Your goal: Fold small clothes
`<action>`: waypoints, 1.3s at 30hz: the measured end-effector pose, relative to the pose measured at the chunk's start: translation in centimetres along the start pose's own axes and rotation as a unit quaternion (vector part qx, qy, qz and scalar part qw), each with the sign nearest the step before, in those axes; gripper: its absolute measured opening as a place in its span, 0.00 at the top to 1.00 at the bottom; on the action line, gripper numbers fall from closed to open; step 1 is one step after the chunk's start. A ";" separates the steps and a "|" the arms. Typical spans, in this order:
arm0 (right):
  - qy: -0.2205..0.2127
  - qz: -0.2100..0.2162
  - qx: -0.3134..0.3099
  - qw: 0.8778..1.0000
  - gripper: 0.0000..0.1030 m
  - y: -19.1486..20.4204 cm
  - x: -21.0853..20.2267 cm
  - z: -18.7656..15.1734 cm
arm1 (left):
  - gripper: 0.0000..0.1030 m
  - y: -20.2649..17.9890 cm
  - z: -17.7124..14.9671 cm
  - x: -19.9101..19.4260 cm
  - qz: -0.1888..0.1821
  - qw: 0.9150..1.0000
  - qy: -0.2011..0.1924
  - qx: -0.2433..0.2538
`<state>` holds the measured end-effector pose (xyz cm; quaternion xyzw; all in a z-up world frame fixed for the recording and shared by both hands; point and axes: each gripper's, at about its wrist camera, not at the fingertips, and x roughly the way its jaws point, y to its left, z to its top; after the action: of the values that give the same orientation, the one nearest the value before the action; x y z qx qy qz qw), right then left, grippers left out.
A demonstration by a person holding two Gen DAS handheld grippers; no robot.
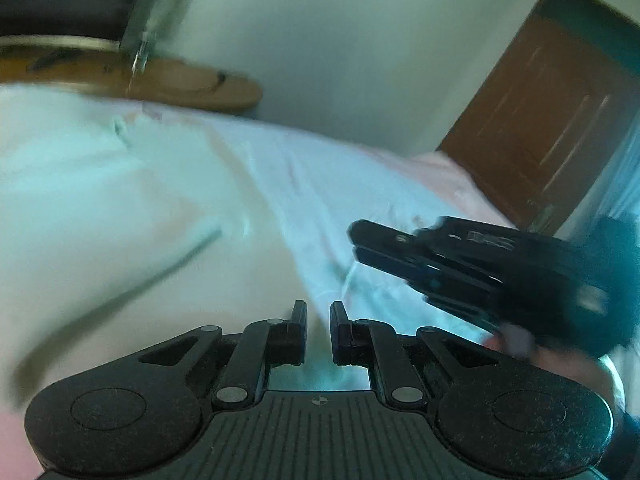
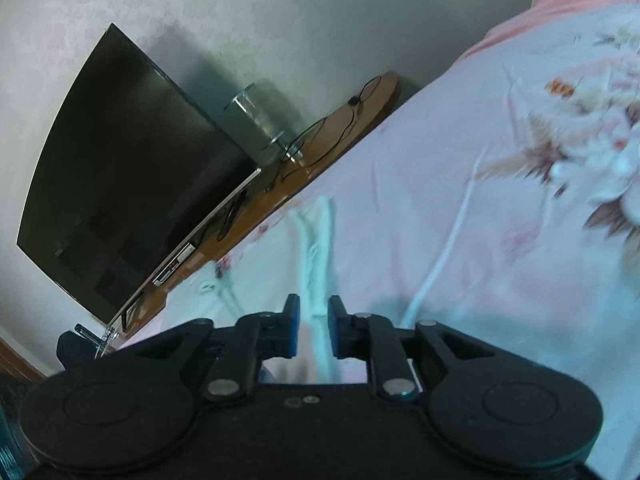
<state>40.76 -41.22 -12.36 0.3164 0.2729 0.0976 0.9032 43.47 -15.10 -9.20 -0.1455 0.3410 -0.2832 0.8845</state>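
With my left gripper (image 1: 319, 330) nearly closed, apparently empty, and my right gripper (image 2: 314, 330) slightly parted around the pale white garment (image 2: 316, 240) on the pink floral bedsheet (image 2: 460, 168), I judge a fold finished; next, regrip.

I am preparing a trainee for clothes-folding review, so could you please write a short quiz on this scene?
1. True or false: a television stands on the wooden shelf by the wall.
2. What lies between the fingers of the right tool? A) white cloth B) a book C) nothing
3. In the left wrist view, what colour is the door?

Key: 1 true; 2 A; 3 brown.
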 end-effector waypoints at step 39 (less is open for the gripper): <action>0.198 0.141 -0.146 0.959 0.91 8.8 17.2 0.2 | 0.33 18.7 5.7 -4.1 0.194 0.967 -0.046 -0.161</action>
<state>55.17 -28.44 -14.13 0.1908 0.3817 0.3231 0.8447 52.41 2.62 -11.41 -0.2297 0.3626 -0.0407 0.9023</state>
